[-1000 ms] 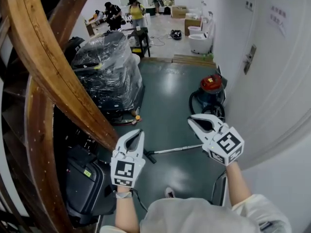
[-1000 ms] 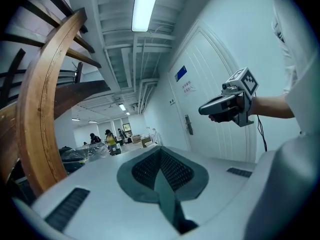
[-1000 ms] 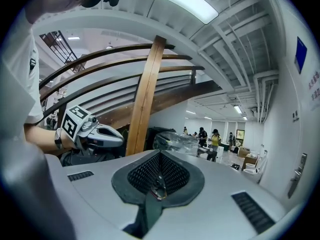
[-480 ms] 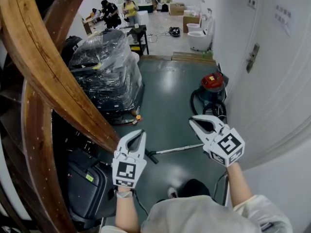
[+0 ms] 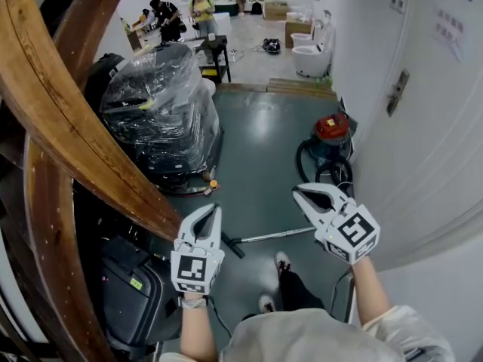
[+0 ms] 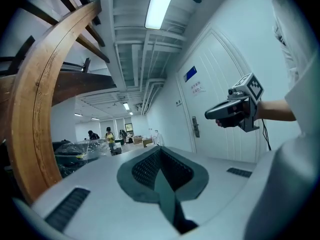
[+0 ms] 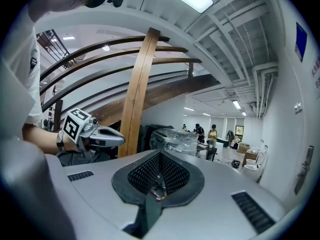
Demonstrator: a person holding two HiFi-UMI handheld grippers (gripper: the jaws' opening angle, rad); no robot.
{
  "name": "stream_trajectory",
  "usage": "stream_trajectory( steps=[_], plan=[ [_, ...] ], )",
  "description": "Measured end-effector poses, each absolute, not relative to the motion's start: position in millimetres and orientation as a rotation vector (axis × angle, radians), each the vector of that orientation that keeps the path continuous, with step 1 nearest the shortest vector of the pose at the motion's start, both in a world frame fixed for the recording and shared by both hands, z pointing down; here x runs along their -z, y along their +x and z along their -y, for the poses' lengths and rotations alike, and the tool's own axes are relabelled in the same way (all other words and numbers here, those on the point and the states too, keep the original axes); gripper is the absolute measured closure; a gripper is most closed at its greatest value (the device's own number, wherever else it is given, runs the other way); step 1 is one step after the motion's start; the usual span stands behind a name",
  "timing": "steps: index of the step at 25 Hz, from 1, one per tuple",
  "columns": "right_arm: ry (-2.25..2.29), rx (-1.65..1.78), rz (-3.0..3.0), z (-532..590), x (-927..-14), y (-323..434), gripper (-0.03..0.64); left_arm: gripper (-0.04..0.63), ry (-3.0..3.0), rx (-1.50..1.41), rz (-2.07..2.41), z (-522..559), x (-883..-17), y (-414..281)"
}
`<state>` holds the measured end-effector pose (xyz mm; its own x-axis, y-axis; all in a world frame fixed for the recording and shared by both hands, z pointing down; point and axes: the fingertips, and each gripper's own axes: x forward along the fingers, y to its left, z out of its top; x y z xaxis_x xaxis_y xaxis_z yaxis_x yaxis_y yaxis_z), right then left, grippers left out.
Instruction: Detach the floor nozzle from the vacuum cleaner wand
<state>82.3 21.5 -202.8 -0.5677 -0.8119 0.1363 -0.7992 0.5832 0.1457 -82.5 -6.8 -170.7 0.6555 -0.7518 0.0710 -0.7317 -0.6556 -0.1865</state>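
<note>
The vacuum cleaner's metal wand (image 5: pixel 275 235) lies on the dark green floor, with the black floor nozzle (image 5: pixel 232 244) on its left end. The red-topped vacuum cleaner (image 5: pixel 330 131) and its coiled black hose (image 5: pixel 326 170) stand by the right wall. My left gripper (image 5: pixel 215 208) hovers high above the nozzle end, jaws shut and empty. My right gripper (image 5: pixel 296 191) hangs above the wand's right end, also shut and empty. In the left gripper view the shut left gripper (image 6: pixel 159 150) points level, with the right gripper (image 6: pixel 234 112) beside it. The right gripper view shows the right gripper (image 7: pixel 160 154) shut.
A bulky plastic-wrapped load (image 5: pixel 162 111) stands to the left. A curved wooden stair rail (image 5: pixel 68 127) crosses the left side, with a black case (image 5: pixel 128 277) under it. A white door (image 5: pixel 423 127) fills the right. My shoe (image 5: pixel 281 261) is just below the wand. People stand far back.
Both grippers have moved forward and slightly down, still shut. One of my feet has stepped forward to just below the wand.
</note>
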Motion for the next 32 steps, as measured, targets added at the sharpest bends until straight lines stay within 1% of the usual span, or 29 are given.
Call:
stream_trajectory(
  steps=[6, 16, 28, 32],
  plan=[
    [1.331, 0.184, 2.673, 3, 202, 88, 0.589, 0.595, -2.735, 0.221, -1.283, 33, 160, -79],
    [1.24, 0.055, 2.727, 43, 186, 93, 0.589, 0.595, -2.766, 0.245, -1.282, 69, 149, -63],
    [1.216, 0.141, 2.676, 101, 149, 105, 0.588, 0.595, -2.731, 0.295, -1.298, 123, 120, -45],
    [1.229, 0.11, 2.674, 123, 140, 111, 0.588, 0.595, -2.718, 0.304, -1.316, 142, 113, -42]
  ],
)
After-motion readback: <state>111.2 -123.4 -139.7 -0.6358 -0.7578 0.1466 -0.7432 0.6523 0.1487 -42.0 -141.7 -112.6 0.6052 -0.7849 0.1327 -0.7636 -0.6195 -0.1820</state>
